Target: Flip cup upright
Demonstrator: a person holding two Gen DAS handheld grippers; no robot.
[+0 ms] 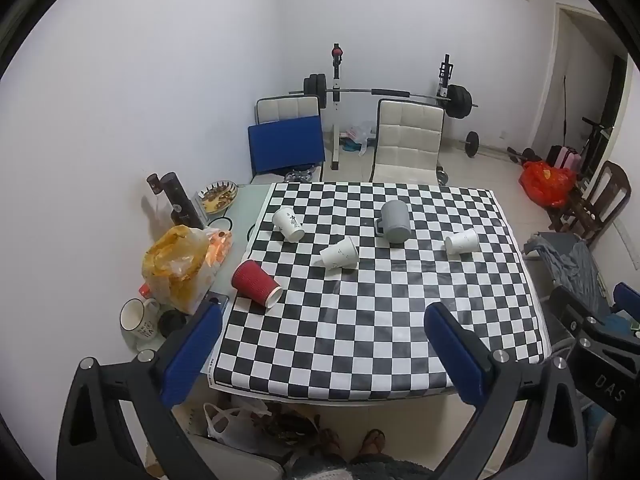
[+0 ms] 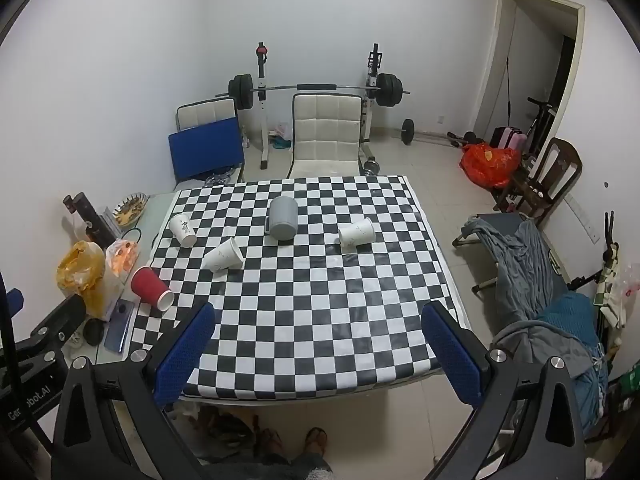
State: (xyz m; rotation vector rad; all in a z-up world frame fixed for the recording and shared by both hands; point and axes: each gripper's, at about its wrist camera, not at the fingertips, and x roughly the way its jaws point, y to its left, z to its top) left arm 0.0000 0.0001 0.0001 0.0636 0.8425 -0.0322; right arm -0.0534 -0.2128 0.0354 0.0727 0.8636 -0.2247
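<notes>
Several cups lie on the checkered tablecloth [image 1: 380,320]. A red ribbed paper cup [image 1: 256,283] [image 2: 151,284] lies on its side at the left edge. Three white paper cups lie on their sides: one far left [image 1: 288,224] [image 2: 182,230], one in the middle [image 1: 340,254] [image 2: 224,256], one on the right [image 1: 462,241] [image 2: 357,233]. A grey mug [image 1: 395,222] [image 2: 283,218] stands upside down. My left gripper [image 1: 322,316] is open and empty, above the table's near edge. My right gripper [image 2: 318,316] is open and empty, also near the front edge.
Left of the cloth are a yellow plastic bag [image 1: 176,268], dark bottles [image 1: 178,200], a plate of food [image 1: 218,196], a white mug [image 1: 138,316] and a phone [image 2: 120,330]. Two chairs [image 1: 408,144] and a barbell rack [image 1: 384,94] stand behind the table.
</notes>
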